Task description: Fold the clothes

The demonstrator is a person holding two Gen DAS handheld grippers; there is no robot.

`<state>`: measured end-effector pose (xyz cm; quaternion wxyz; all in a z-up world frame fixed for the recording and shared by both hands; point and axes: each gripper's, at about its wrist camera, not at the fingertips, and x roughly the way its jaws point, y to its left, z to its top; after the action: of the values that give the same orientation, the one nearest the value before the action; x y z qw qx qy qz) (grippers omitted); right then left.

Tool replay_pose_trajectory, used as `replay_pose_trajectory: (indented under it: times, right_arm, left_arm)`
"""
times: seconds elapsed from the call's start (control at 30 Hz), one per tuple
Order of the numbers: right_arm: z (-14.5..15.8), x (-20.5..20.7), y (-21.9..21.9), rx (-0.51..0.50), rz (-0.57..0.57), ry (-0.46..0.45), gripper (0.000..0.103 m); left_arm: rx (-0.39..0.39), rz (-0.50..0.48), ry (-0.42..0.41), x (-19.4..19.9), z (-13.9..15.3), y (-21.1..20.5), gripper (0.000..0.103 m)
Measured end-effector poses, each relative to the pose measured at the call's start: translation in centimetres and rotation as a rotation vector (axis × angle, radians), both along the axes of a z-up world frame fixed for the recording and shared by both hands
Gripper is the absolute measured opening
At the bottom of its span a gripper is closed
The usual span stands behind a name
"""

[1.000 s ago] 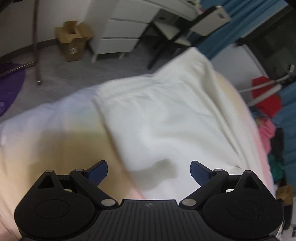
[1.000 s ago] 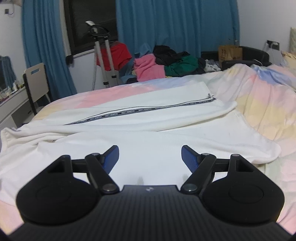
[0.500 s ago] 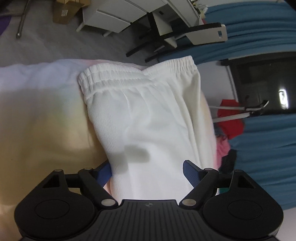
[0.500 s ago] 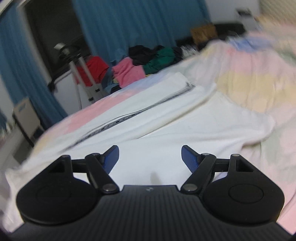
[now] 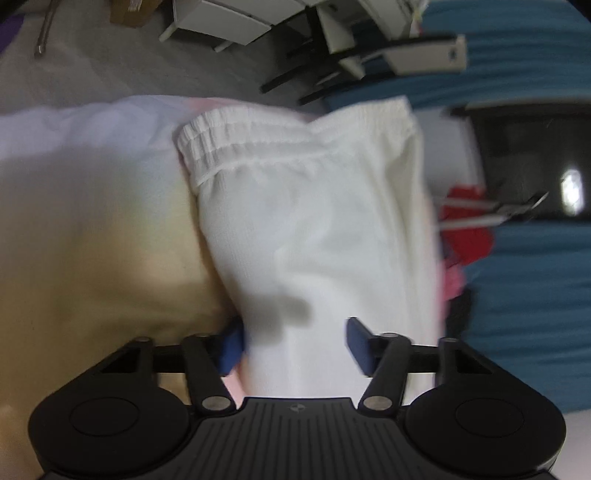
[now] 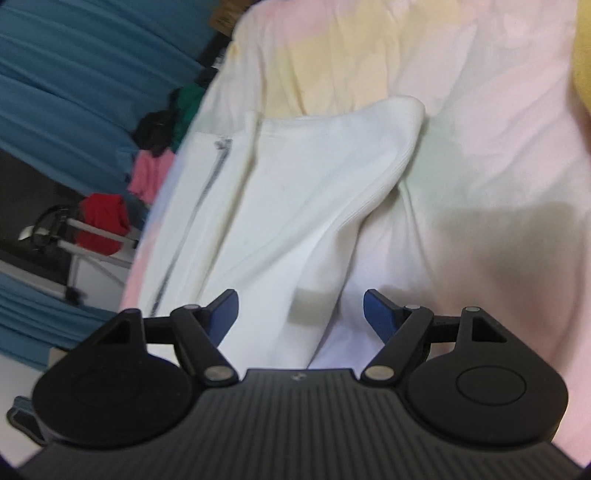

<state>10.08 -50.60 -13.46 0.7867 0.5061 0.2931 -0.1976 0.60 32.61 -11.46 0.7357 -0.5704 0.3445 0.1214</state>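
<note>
White trousers point(image 5: 310, 221) lie spread on a pastel bedspread point(image 5: 92, 240), their elastic waistband at the far end in the left wrist view. My left gripper point(image 5: 293, 343) is open, low over the fabric, its left pad at the trousers' edge. In the right wrist view the trouser legs point(image 6: 295, 206) run away from me, one with a dark side stripe, the cuffs at the far end. My right gripper point(image 6: 301, 314) is open, just above the near leg's edge. Neither gripper holds cloth.
A white drawer unit point(image 5: 229, 18) and a chair point(image 5: 388, 51) stand on the grey floor beyond the bed. Blue curtains point(image 6: 74, 74), a tripod stand point(image 6: 74, 236) and a pile of red, pink, green and black clothes point(image 6: 155, 147) lie past the bed's far side.
Both grippers have dropped closer to the trousers and rolled. The left one now straddles the trousers' edge. The right view has swung from the far wall down onto the legs.
</note>
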Motion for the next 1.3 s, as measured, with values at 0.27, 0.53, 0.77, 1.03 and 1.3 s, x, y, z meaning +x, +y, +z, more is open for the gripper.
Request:
replay_pose_trajectory:
  times: [0.27, 0.53, 0.77, 1.03, 1.3]
  right_arm:
    - [-1.9, 3.6, -1.9, -0.176, -0.074, 0.044, 0.013]
    - [1.2, 0.2, -2.2, -0.352, -0.148, -0.092, 0.006]
    - [3.7, -1.7, -1.9, -0.396, -0.158, -0.139, 0.006]
    - [9.8, 4.2, -1.9, -0.424, -0.125, -0.232, 0.006]
    - [12.5, 23.2, -1.3, -0.565, -0.039, -0.144, 0.006]
  left_arm:
    - [0.12, 0.014, 0.052, 2.1, 0.4, -0.6, 0.018]
    - [0.073, 0.055, -0.21, -0.1, 2.5, -0.3, 0.008]
    - [0.187, 0.009, -0.293, -1.1, 6.4, -1.4, 0.008]
    - [0.159, -0.04, -0.294, 5.6, 11.5, 0.3, 0.007]
    - [0.192, -0.066, -0.217, 25.4, 12.5, 2.1, 0.008]
